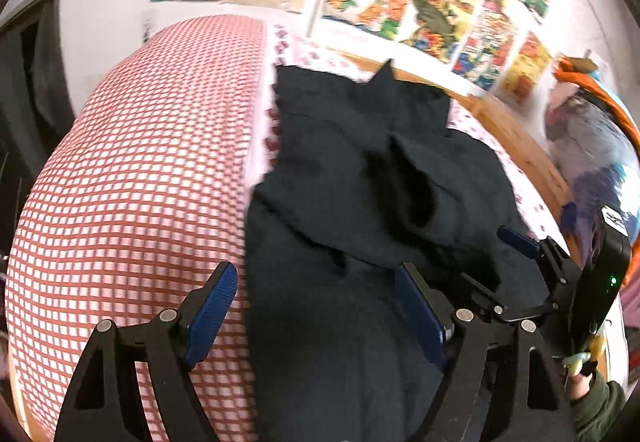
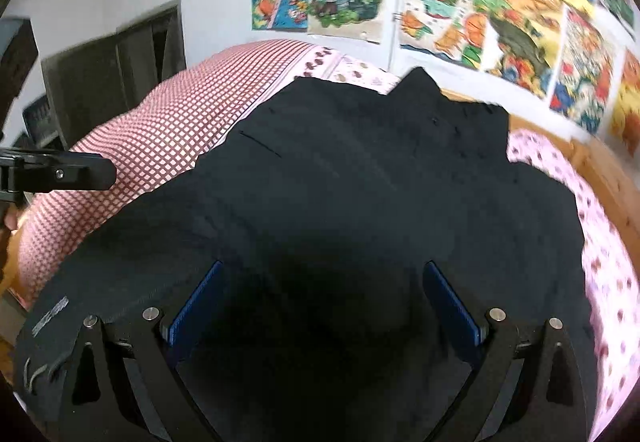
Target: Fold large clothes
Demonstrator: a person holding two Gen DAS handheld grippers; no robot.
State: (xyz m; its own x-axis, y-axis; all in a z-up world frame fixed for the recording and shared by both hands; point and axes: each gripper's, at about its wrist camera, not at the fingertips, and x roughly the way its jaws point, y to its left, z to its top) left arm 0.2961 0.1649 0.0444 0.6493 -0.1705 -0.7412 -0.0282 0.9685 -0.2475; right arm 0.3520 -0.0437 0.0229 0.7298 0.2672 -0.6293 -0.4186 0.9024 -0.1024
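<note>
A large black garment [image 1: 360,178] lies rumpled on the bed, and it fills the middle of the right wrist view [image 2: 360,178]. My left gripper [image 1: 316,286] is open, hovering over the garment's left edge where it meets the checked cover. My right gripper [image 2: 322,282] is open and empty, low over the near part of the garment. The right gripper also shows at the right of the left wrist view [image 1: 516,242], open, over the garment's right side. A part of the left gripper's body [image 2: 60,172] shows at the left edge of the right wrist view.
A red-and-white checked cover [image 1: 132,178] lies on the left of the bed. A pink printed sheet [image 2: 608,274] lies under the garment. A wooden bed frame [image 1: 520,138] runs along the poster-covered wall [image 2: 480,14]. A dark doorway [image 2: 108,82] is at the left.
</note>
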